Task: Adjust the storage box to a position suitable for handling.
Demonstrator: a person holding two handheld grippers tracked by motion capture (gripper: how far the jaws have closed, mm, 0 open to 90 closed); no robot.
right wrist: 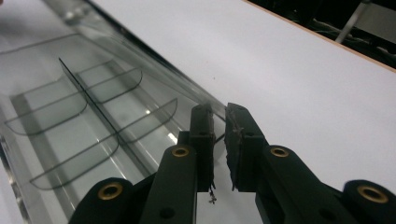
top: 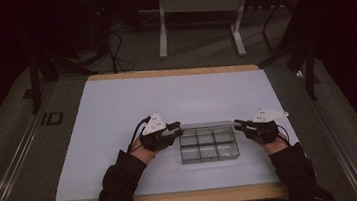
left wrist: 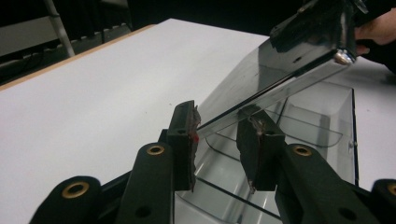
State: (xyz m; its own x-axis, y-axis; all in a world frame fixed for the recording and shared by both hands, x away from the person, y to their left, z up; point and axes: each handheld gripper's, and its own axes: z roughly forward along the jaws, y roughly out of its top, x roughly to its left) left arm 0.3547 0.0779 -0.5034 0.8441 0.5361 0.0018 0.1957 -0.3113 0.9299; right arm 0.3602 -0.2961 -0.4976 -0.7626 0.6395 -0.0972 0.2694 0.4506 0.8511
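Observation:
A clear plastic box (top: 209,147) with several compartments lies on the white table top (top: 117,112) near the front. Its clear lid (top: 208,124) is raised above the box's far edge and is held at both ends. My left gripper (top: 175,129) grips the lid's left end. In the left gripper view the lid (left wrist: 280,65) slants up from between my pads (left wrist: 187,135), above the box (left wrist: 327,121), to the right gripper (left wrist: 322,23). My right gripper (top: 239,123) pinches the right end; its jaws (right wrist: 219,109) stand almost together on the lid's thin edge (right wrist: 154,79), and dividers show through it.
The table's wooden front edge (top: 177,199) is close to the person's dark sleeves (top: 119,182). Beyond the far edge stand a metal desk frame (top: 198,18) and loose cables (top: 116,51) on the floor. White surface stretches left, right and behind the box.

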